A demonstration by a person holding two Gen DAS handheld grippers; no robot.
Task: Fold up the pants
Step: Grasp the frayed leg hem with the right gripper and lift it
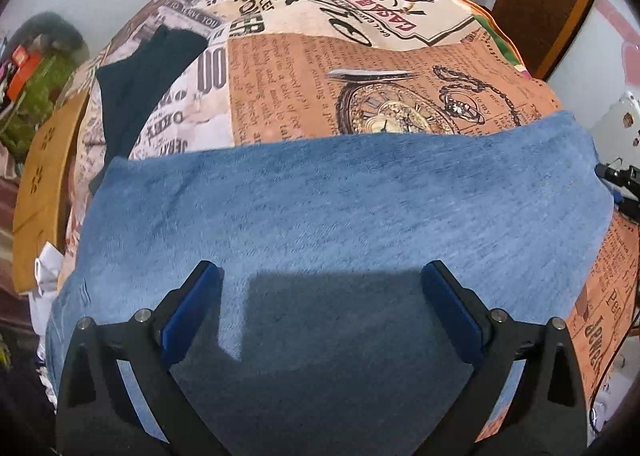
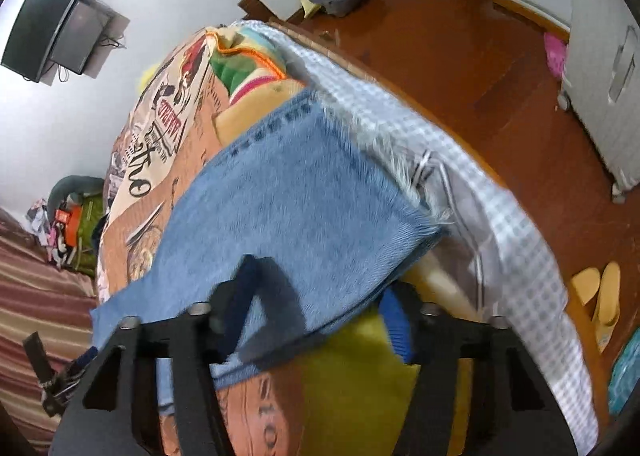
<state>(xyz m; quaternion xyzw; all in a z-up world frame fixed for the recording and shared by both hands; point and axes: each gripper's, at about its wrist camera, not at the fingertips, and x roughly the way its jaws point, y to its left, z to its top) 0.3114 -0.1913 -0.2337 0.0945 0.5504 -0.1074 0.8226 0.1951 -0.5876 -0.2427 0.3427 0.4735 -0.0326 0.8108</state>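
The blue denim pants (image 1: pixel 340 208) lie flat across the bed on a newspaper-print cover (image 1: pixel 360 80). My left gripper (image 1: pixel 322 276) is open just above the denim, with both blue pads (image 1: pixel 192 308) spread wide and nothing between them. In the right wrist view the pants (image 2: pixel 288 200) show a frayed hem at the bed's right edge. My right gripper (image 2: pixel 320 296) is open, its jaws on either side of the near edge of the denim; the view is blurred, so contact is unclear.
A dark garment (image 1: pixel 136 84) lies on the cover at far left. A checked sheet (image 2: pixel 460 160) hangs at the bed's edge over a wooden floor (image 2: pixel 460 36). Yellow slippers (image 2: pixel 600 296) lie on the floor. A striped fabric (image 2: pixel 36 276) is at left.
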